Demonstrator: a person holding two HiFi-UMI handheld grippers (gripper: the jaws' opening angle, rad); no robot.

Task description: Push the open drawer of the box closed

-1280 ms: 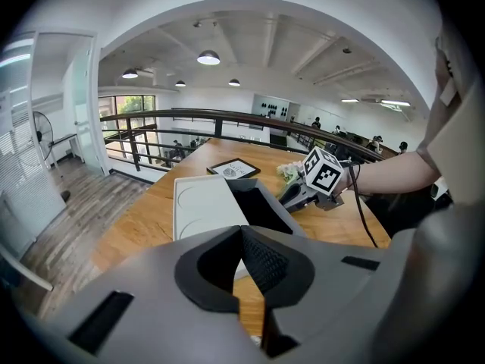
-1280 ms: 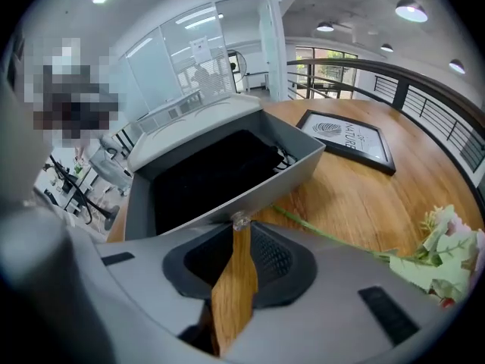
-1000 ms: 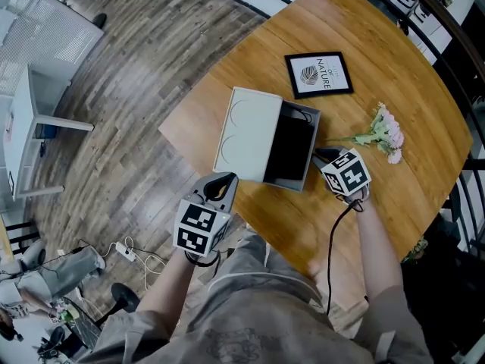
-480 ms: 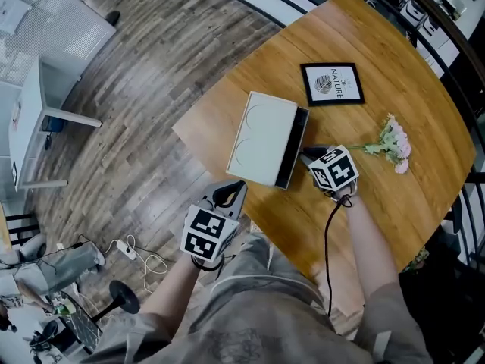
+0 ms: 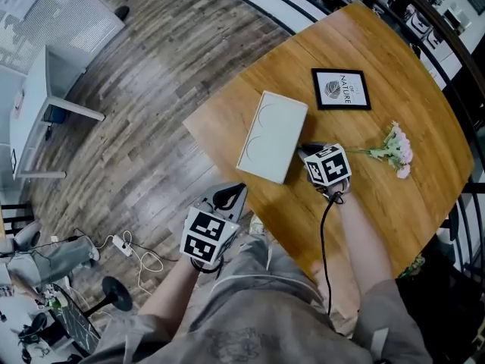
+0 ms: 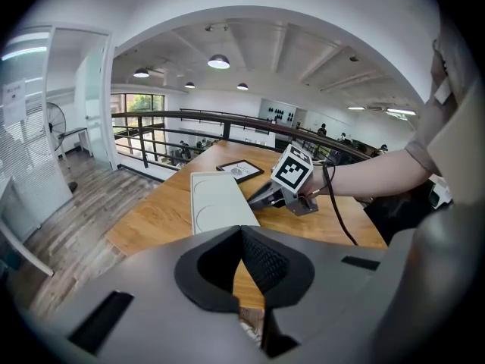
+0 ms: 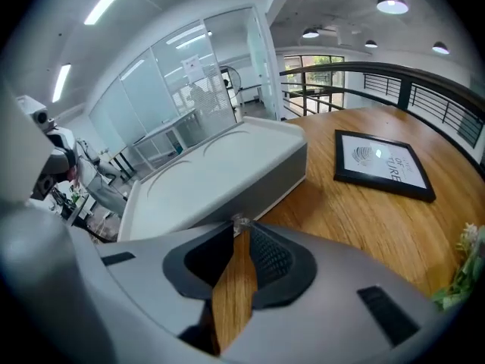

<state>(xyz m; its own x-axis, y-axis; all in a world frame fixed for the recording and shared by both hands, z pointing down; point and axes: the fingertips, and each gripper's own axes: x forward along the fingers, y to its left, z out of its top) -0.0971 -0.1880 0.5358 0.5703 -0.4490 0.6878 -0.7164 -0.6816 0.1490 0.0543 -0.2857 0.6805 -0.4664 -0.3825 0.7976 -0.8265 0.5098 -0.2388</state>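
Note:
The white box (image 5: 273, 136) lies on the wooden table (image 5: 379, 203) near its left edge, and its drawer sits flush in the body with no dark opening showing. My right gripper (image 5: 305, 151) has its tips against the box's right side, where the drawer front is. Its jaws have just been opening slightly, but the tips still meet with nothing between them. In the right gripper view the box (image 7: 212, 177) fills the space just beyond that gripper (image 7: 239, 226). My left gripper (image 5: 229, 196) hangs off the table's near edge, shut and empty, looking at the box (image 6: 216, 203) from behind.
A black-framed picture (image 5: 341, 89) lies beyond the box and a pink flower sprig (image 5: 394, 146) lies to the right of my right gripper. A dark railing (image 5: 424, 21) runs behind the table. Below left are plank floor, a white desk (image 5: 30, 112) and cables (image 5: 129, 252).
The drawer stood wide open with its dark inside showing. My right gripper has moved left against it and it now sits closed in the box. The left gripper has barely shifted.

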